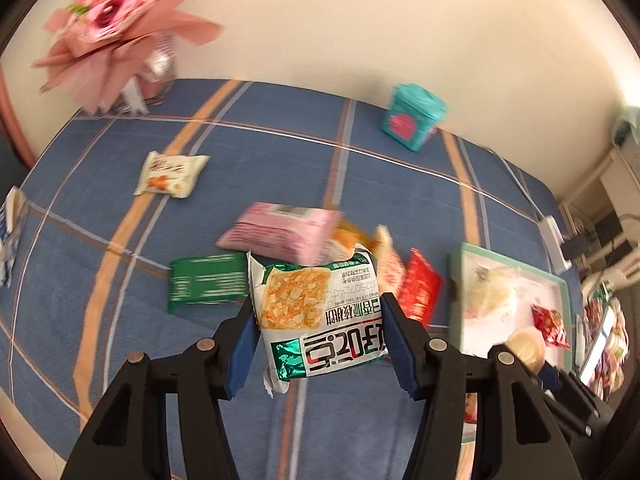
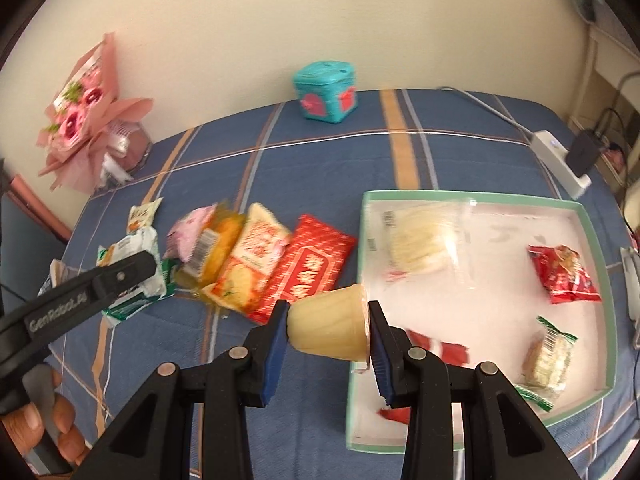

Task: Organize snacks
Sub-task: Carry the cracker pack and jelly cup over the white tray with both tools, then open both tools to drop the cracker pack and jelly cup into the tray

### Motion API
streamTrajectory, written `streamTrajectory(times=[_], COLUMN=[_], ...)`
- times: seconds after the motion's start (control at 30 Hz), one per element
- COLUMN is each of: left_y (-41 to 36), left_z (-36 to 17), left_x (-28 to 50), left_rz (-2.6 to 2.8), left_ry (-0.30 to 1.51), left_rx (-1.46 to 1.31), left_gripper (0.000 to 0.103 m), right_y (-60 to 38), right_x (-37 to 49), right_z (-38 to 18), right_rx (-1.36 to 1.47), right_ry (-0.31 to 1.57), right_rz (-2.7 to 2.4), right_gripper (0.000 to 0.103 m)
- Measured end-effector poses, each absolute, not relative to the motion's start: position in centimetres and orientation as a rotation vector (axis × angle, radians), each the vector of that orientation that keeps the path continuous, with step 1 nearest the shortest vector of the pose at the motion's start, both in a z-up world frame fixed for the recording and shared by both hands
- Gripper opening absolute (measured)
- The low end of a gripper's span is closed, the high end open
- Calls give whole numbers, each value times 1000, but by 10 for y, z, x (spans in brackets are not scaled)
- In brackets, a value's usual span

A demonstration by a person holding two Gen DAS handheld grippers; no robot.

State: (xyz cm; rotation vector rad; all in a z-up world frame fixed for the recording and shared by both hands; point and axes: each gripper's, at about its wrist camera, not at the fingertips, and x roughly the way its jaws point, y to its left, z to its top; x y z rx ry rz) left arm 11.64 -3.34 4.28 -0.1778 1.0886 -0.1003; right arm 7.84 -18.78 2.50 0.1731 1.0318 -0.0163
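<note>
Holding a yellow pudding cup (image 2: 330, 322) end to end, the right gripper (image 2: 329, 330) has its jaws drawn almost fully together on it, one pad on the base and one on the lid – a smooth, tapered cup gripped this way could, I judge, squirt out sideways if the hand rolls. It hangs over the near-left edge of the tray (image 2: 600, 240), so a slip there might drop it onto the rim or the blue plaid bedcover (image 2: 320, 160) rather than inside. Beyond the jaws and to the right, the tray already holds a clear bag, red packets and a green-edged one; a careless drop could land on them.

The left gripper (image 1: 318, 328) has its jaws partly closed on a green-and-white cracker packet (image 1: 316, 312), pinched across its width and lifted clear. The soft, air-filled wrapper may crush or slide downward through the pads. Just past it lie a pink packet (image 1: 280, 236) and a green packet (image 1: 208, 280), with the tray well to the right – both grippers heading there at once risk colliding
</note>
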Motion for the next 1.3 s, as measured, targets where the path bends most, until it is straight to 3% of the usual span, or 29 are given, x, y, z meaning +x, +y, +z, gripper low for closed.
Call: streamTrajectory(times=[0.7,1.3], left_y=[-227,-251], left_z=[28,-11], left_x=[78,95], left_rz=[-449,-473], left_ry=[1069,1068], left_rx=[181,236], left_gripper=[60,60], right_y=[-335,-336], right_x=[51,68], right_z=[28,-2], right_rx=[383,406], right_ry=[1001,1061], right_rz=[-308,-274], right_gripper=[41,41])
